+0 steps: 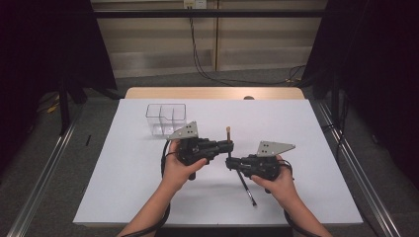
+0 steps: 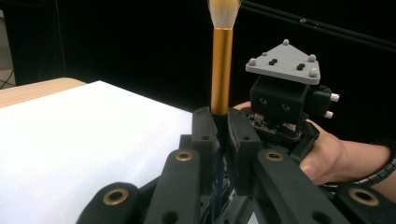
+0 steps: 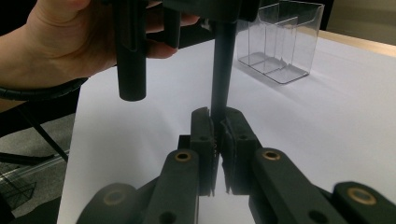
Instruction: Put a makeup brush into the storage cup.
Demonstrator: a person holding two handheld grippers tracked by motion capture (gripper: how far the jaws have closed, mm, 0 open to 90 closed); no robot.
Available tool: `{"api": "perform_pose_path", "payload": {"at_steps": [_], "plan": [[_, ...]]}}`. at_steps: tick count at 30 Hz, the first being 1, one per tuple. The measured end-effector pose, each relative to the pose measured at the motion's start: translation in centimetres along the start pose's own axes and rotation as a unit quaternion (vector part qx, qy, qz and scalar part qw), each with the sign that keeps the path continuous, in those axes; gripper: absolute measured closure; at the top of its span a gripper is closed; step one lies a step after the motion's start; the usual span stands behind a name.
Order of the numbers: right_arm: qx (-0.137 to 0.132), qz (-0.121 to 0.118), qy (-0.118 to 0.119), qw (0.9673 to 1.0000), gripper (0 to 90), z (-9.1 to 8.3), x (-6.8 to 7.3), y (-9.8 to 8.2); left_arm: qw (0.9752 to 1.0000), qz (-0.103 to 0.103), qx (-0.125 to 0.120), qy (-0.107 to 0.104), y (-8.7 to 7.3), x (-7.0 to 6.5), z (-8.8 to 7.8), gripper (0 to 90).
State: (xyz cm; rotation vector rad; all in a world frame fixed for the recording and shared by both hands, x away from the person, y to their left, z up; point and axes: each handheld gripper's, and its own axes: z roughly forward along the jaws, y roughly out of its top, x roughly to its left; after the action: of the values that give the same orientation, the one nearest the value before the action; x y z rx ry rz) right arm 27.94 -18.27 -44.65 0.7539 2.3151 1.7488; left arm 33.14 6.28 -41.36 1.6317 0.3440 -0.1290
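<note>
A makeup brush [image 1: 241,178] with a black handle, a gold ferrule [image 2: 221,70] and pale bristles is held between both hands above the white table. My left gripper [image 1: 229,144] is shut on the handle just below the ferrule, and in the left gripper view its jaws [image 2: 220,119] pinch the dark stem. My right gripper [image 1: 230,162] is shut on the handle [image 3: 222,65] a little further down, with the jaws [image 3: 218,122] closed around it. The handle's free end slants down toward the table's near edge.
A clear plastic organizer [image 1: 166,118] with several compartments stands at the back left of the white table top [image 1: 296,123], also seen as the clear organizer [image 3: 280,39] beyond the right gripper. Dark curtains flank the table.
</note>
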Motion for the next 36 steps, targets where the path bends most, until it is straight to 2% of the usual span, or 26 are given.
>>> {"api": "perform_pose_path", "payload": {"at_steps": [11, 17, 20, 24, 25, 29, 32, 36], "plan": [[-0.005, 0.003, 0.002, 1.0, 83.5, 0.2, 0.1, 0.1, 1.0, 0.006, -0.005, 0.001, 0.1, -0.1, -0.1, 83.3], [-0.007, -0.002, -0.004, 1.0, 77.7, 0.1, 0.2, 0.0, 0.9999, 0.01, -0.011, 0.002, 0.3, -0.1, -0.4, 83.3], [-0.011, -0.003, -0.008, 0.9999, 70.6, -0.1, 0.2, 0.0, 0.9998, 0.011, -0.013, 0.006, 0.4, -0.1, -0.6, 83.3], [-0.017, 0.0, -0.02, 0.9997, 56.5, -0.6, 0.1, -0.1, 0.9998, 0.014, -0.012, 0.011, 0.5, -0.1, -0.8, 83.3], [-0.016, 0.002, -0.021, 0.9997, 52.5, -0.8, 0.1, -0.1, 0.9998, 0.014, -0.013, 0.006, 0.5, -0.1, -0.8, 83.4], [-0.025, 0.004, -0.023, 0.9994, 39.8, -1.3, -0.2, -0.1, 0.9997, 0.016, -0.013, 0.01, 0.5, 0.0, -0.9, 83.4], [-0.028, 0.017, -0.023, 0.9992, 30.4, -1.6, -0.4, -0.2, 0.9997, 0.015, -0.013, 0.011, 0.5, 0.0, -1.0, 83.3], [-0.037, 0.02, -0.031, 0.9986, 23.2, -2.3, -0.7, -0.4, 0.9997, 0.016, -0.012, 0.014, 0.5, 0.1, -1.2, 83.3]]}}
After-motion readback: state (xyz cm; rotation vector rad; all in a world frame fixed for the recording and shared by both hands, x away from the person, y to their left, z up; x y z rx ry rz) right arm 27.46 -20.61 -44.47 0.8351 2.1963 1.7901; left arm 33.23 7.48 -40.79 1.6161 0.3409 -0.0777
